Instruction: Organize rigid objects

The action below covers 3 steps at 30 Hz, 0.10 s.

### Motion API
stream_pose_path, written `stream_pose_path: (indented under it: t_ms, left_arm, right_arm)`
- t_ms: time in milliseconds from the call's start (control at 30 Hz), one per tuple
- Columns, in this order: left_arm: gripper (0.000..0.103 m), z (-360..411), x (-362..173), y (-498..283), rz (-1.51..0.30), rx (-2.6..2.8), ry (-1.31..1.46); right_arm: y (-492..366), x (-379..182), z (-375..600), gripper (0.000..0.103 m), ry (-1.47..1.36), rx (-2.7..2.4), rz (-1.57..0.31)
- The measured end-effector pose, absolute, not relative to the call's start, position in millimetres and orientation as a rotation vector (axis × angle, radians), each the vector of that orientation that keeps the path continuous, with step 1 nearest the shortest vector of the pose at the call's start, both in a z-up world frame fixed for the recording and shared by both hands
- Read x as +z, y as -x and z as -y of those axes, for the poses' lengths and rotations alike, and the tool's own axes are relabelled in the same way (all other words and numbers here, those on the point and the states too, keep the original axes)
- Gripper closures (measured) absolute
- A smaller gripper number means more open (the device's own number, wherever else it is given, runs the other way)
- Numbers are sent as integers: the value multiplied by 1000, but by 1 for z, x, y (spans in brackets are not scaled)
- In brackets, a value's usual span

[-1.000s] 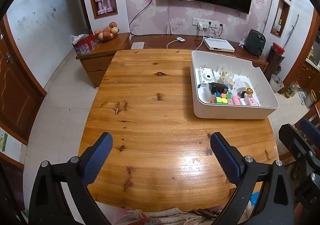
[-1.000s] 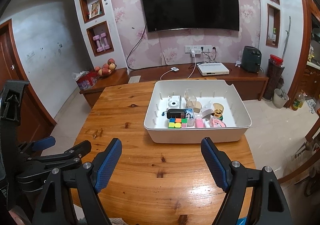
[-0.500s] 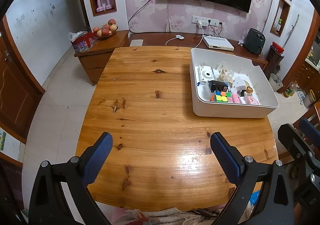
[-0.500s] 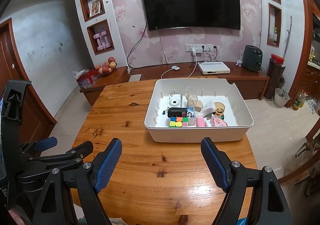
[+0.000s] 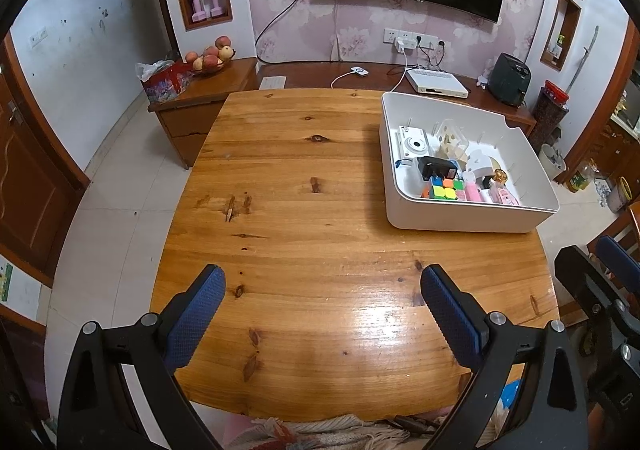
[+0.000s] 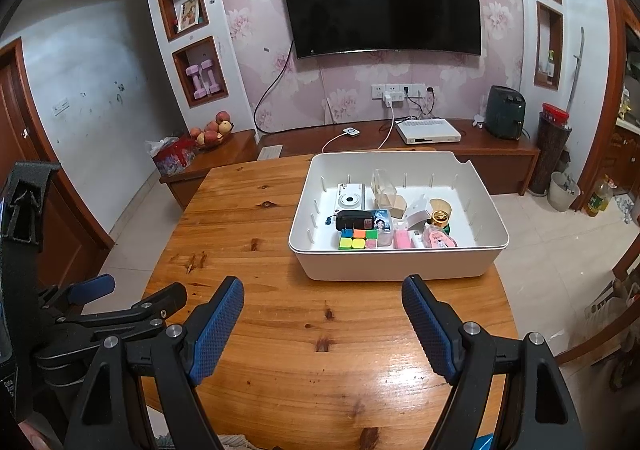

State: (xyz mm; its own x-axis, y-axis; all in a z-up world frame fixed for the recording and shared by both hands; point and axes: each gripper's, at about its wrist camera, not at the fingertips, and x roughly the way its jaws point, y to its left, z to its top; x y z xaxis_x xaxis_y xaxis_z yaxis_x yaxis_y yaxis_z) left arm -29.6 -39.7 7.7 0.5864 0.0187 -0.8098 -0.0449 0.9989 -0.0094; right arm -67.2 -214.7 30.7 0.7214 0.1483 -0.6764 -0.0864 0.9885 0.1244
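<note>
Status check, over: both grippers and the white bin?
Left gripper open, empty. Right gripper open, empty. White plastic bin on wooden table, holding small items. Path unobstructed.

No readable text

Print on the small box (image 6: 383, 224) inside the white bin (image 6: 486, 250) was too blurred to read.

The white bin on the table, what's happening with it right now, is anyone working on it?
Nobody is handling anything at this moment. The left gripper and right gripper both hang open and empty above the near part of the wooden table. The white bin sits further back, toward the table's right side, and holds a white camera, a colour cube, a black charger, a pink item and other small things. No loose objects show on the bare wood around it.
</note>
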Motion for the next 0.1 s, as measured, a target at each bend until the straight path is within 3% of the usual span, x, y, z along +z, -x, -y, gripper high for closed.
stream_pose_path:
  t_ms: [100]
  left_arm:
    - [4,39,5,28,-952,39,31]
  right_arm:
    - [66,30,215,21,-87,129,-757]
